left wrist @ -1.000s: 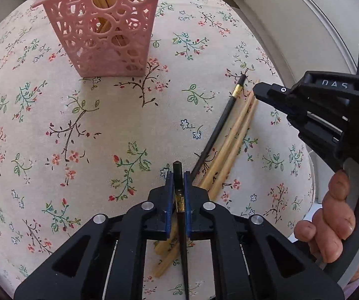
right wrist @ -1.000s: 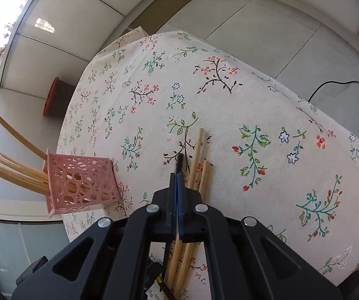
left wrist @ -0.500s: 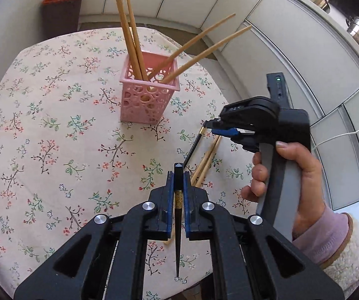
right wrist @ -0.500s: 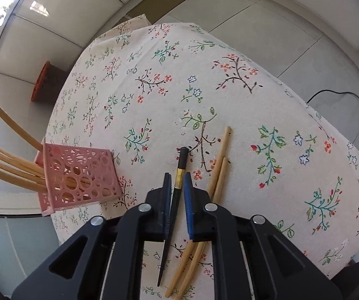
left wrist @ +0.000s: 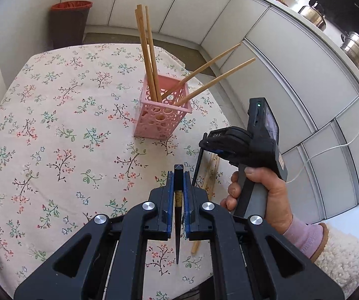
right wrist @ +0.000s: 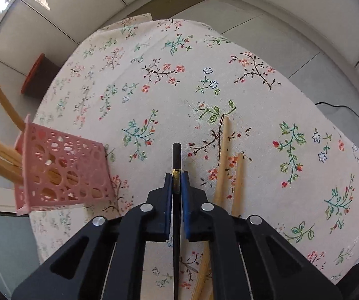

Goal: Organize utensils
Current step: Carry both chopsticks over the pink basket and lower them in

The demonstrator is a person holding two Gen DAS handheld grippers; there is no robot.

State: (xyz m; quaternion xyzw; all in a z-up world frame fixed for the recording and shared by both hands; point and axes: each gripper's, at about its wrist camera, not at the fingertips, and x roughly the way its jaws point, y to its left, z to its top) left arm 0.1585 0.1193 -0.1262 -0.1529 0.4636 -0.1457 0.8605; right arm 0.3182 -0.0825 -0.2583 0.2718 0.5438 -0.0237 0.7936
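Left wrist view: the left gripper point(left wrist: 178, 187) is clamped on a black chopstick point(left wrist: 178, 212), its butt poking just past the pads and its tip hanging toward the bottom of the frame. The pink basket point(left wrist: 160, 117) stands dead ahead at centre, already bristling with bamboo sticks point(left wrist: 149, 57). Those could deflect the drop, I reckon, or tip the light basket.

Right wrist view: the right gripper point(right wrist: 177, 187) has just closed on a second black chopstick point(right wrist: 176, 160). The basket sits far left, so a long reach risks a slip. Two bamboo chopsticks point(right wrist: 220, 165) lie just right of the jaws.
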